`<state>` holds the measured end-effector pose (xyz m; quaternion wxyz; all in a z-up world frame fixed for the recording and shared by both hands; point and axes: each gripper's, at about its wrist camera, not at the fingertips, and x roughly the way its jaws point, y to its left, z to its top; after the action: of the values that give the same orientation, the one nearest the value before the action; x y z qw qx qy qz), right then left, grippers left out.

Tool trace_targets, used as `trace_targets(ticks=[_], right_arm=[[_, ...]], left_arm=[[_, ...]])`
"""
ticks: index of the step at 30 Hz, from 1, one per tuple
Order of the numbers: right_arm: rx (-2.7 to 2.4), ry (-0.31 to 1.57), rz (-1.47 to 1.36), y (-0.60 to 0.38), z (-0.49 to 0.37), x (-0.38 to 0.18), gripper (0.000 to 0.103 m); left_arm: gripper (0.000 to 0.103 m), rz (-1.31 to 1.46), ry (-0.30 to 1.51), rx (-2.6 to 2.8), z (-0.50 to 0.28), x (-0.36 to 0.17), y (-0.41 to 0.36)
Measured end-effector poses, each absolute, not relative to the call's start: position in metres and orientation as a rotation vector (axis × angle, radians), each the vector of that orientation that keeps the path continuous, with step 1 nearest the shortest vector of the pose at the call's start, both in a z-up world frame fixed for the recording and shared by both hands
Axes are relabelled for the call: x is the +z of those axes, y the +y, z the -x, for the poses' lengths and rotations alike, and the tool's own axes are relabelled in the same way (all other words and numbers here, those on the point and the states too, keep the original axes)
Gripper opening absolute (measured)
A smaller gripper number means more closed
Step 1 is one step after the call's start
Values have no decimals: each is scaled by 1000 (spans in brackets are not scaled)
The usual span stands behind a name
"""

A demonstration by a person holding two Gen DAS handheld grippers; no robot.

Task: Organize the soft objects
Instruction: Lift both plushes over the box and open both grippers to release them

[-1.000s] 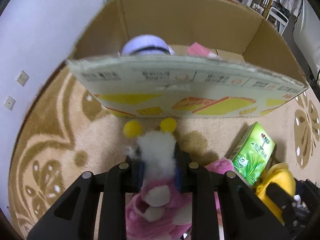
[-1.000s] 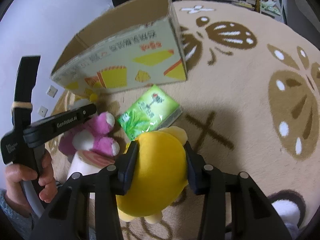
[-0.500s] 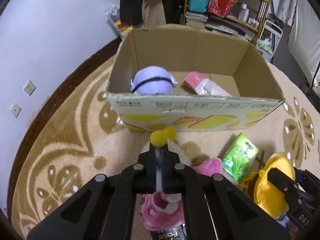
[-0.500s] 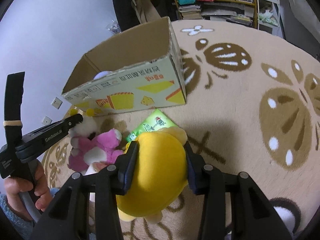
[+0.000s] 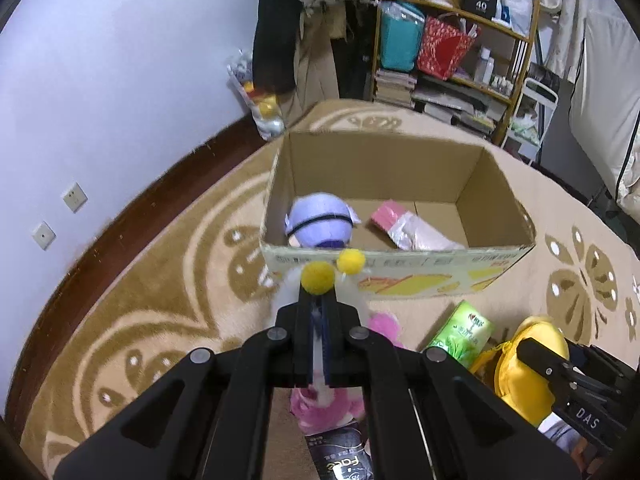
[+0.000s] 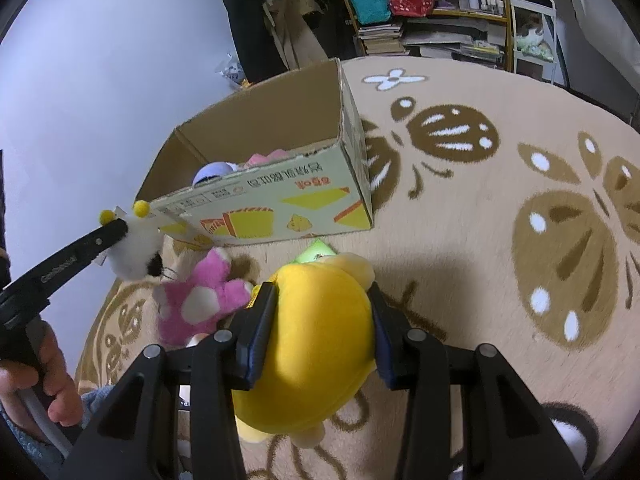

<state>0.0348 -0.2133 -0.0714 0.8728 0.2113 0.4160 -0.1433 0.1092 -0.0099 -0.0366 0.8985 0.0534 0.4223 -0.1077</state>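
Note:
My left gripper (image 5: 319, 312) is shut on a white fluffy toy with two yellow pompoms (image 5: 317, 278), held in the air in front of the open cardboard box (image 5: 400, 268); it also shows in the right wrist view (image 6: 136, 248). My right gripper (image 6: 318, 308) is shut on a round yellow plush (image 6: 316, 340), lifted over the rug; the plush also shows in the left wrist view (image 5: 532, 356). A pink plush (image 6: 200, 300) lies on the rug below. A lilac plush (image 5: 320, 224) and a pink packet (image 5: 412, 228) lie in the box.
A green tissue pack (image 5: 464, 334) lies on the patterned rug (image 6: 520, 200) beside the box. A dark packet (image 5: 340, 456) lies under the left gripper. Shelves with bags and books (image 5: 440, 60) stand behind the box. A wall (image 5: 100, 80) runs along the left.
My left gripper has closed tightly on the white toy and risen with it, so the box interior shows. My right gripper has lifted the yellow plush higher above the rug.

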Motion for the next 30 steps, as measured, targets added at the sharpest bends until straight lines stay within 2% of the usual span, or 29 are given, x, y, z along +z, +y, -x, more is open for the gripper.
trace_targets(ticks=[10,17,30], right_arm=[[-284,782,-418,-217,-45,-44,46],[-286,726,-357,-226,-68,-16,46],[-272,670,-332,-250,-121,7,47]], left_arm=[[2,-134,681,-248,-96,15,-16],[2,-142,579,-250,-115,46,-23],[3,-201,525,-250,-155,42,-52]])
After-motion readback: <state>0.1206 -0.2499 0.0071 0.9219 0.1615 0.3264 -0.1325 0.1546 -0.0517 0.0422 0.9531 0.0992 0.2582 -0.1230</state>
